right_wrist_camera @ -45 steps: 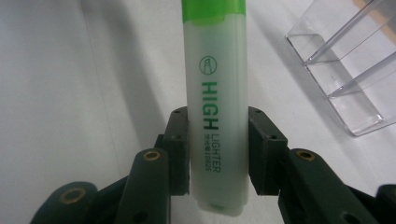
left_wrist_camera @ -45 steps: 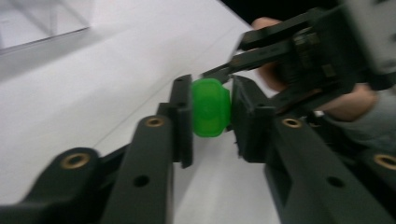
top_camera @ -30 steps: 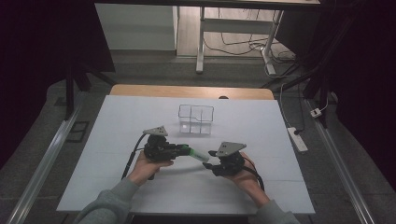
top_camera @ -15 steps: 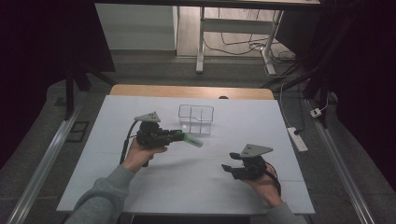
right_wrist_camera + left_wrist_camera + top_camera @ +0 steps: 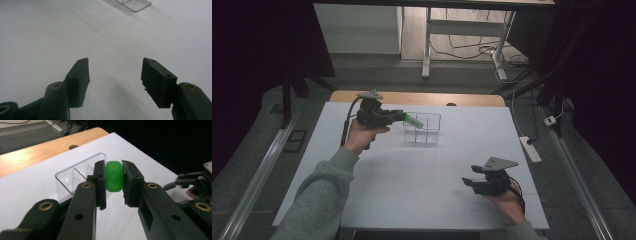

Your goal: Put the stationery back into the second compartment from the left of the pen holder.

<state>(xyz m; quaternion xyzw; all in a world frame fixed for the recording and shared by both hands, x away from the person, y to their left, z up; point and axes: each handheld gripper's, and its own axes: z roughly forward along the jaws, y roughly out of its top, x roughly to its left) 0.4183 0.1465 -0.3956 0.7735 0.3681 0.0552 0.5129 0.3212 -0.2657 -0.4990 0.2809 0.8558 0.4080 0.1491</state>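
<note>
Left gripper (image 5: pixel 113 186) was clamped on a green tube (image 5: pixel 114 176), held above the near-left corner of the clear divided box (image 5: pixel 422 128). Right gripper (image 5: pixel 115 75) sat spread apart, nothing between its jaws, well toward the person from that box, low over the white table (image 5: pixel 412 170).

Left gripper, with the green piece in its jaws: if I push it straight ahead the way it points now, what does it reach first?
Probably the clear divided box. The left gripper points at it, holding the green piece just above its near compartments. Depth is unclear; it may pass over the rim.
</note>
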